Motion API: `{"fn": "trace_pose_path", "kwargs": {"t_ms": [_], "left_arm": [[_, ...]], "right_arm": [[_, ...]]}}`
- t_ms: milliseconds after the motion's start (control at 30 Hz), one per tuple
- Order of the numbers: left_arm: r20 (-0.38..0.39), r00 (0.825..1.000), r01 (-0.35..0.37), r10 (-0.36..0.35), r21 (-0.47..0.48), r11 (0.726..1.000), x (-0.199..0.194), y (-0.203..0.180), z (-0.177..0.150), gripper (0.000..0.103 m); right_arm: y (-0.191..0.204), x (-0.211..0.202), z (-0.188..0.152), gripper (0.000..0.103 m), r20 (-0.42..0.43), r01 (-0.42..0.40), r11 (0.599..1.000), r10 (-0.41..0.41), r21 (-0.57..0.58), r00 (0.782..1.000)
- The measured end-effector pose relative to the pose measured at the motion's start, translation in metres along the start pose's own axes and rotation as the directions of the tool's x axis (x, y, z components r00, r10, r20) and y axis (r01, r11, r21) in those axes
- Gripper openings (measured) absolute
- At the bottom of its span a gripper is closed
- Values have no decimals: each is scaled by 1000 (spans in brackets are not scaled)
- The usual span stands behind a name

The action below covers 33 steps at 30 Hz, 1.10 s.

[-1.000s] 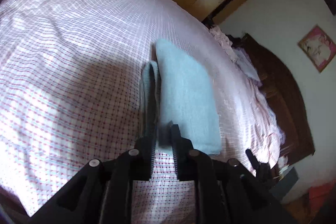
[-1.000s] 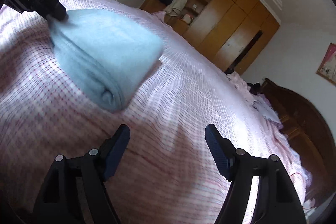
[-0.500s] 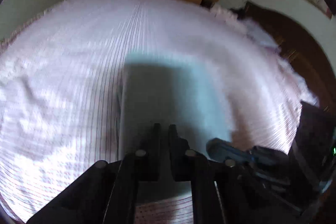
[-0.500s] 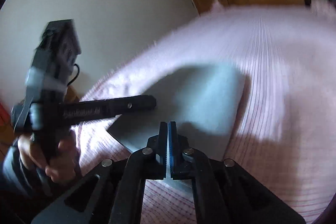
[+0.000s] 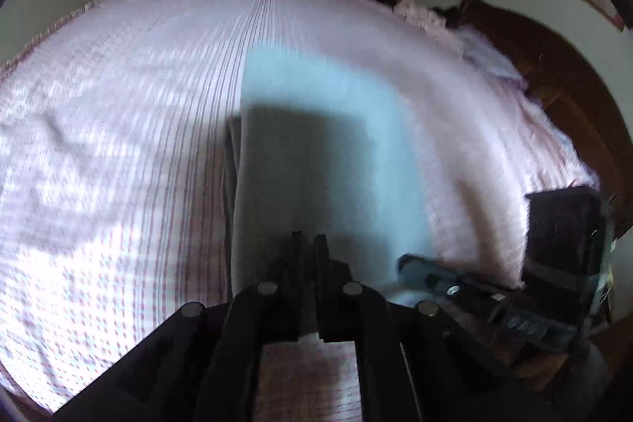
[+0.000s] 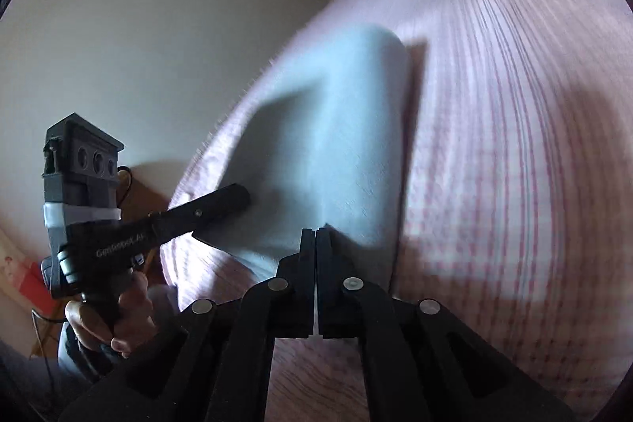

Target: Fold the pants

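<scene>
The step in hand is judged to be the last tidying of pants that are already folded, so the bundle is best pressed or nudged with light strokes along its edges, without the upper layer being dragged off the lower one. The pants (image 5: 336, 161) are seen as a pale blue, soft, thick rectangle lying flat on the bed (image 5: 118, 145), over a pink checked cover, with one long edge rounded into a fold and a thinner layer showing along the other side. The left gripper (image 5: 309, 244) is held at the near end of the bundle with its jaws closed together; whether any cloth is pinched cannot be told. The right gripper (image 6: 315, 238) is set at the near corner, its jaws shut with no gap, and no cloth is seen between them. The bundle should be left square. Both views are blurred, so finer creases cannot be made out.
</scene>
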<state>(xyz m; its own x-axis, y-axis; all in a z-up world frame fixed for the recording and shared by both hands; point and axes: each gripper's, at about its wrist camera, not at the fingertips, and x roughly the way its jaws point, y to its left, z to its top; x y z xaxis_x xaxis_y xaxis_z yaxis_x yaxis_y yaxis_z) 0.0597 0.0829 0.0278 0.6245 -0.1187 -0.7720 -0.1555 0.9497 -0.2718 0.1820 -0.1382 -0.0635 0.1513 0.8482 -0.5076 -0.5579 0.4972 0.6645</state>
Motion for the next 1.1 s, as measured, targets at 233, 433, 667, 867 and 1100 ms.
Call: {"fn": "trace_pose_path", "kwargs": {"t_ms": [233,433,667,867,1100], "left_arm": [[6,1000,10,-10,-4,1000,-10,5,-16,2],[11,998,55,-55,-14,998,-30,9,1,7],[81,996,-26,23,44,999,-10,14,67,34],[16,996,-87,87,-9,996,24,35,58,16],[-4,993,-118,118,-11,993,23,35,44,16]], "right_arm": [[21,-7,-13,0,-30,47,995,-49,-88,998],[19,-26,-2,0,-12,10,999,-10,-49,1000],[-5,-17,67,0,67,-57,998,55,23,996],[-45,8,83,0,85,0,991,-11,135,996],[-39,15,105,0,86,69,995,-76,71,993]]}}
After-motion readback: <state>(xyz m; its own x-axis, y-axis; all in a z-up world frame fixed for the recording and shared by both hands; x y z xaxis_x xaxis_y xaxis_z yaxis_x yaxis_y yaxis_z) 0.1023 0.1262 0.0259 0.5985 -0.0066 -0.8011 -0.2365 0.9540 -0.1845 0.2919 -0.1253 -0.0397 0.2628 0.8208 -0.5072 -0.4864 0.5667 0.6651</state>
